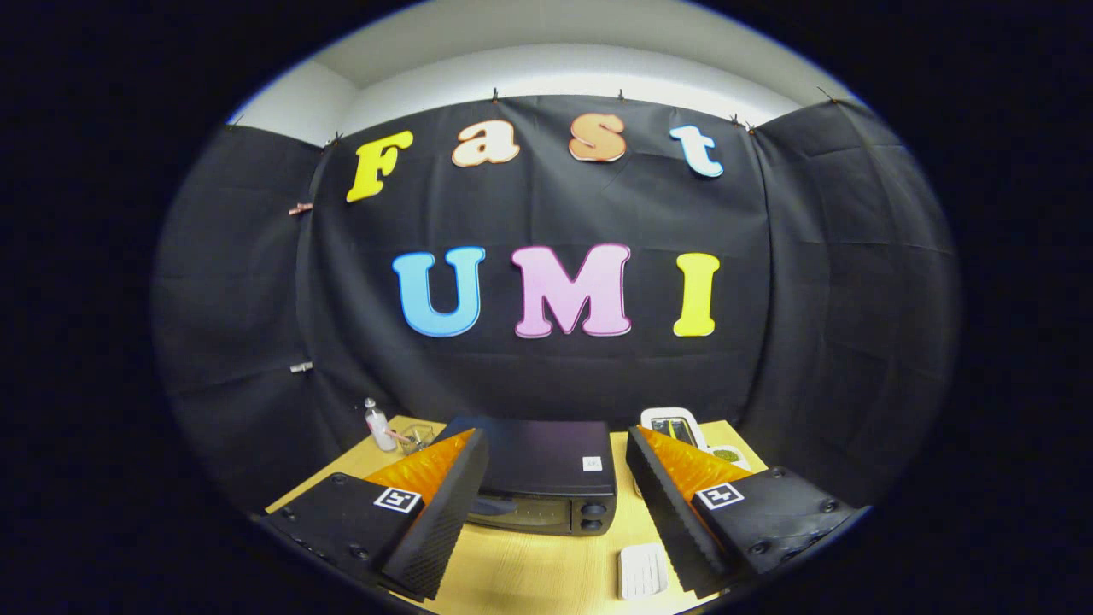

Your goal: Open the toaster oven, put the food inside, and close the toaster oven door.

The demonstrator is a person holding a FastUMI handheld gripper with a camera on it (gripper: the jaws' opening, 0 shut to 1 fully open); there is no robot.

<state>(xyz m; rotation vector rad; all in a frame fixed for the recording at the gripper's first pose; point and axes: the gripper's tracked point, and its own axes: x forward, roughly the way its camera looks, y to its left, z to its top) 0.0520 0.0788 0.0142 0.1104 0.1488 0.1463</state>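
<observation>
Gripper (546,491) fingers apart, toaster oven (546,478) beyond, door seemingly closed

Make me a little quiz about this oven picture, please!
1. True or false: the oven door is shut.
2. What are the gripper fingers doing? A) squeezing the oven B) spread open, holding nothing C) holding the bottle
3. Fill in: the small white ribbed thing lies on the ____, in front of the oven.

Key: 1 true; 2 B; 3 table.
</observation>
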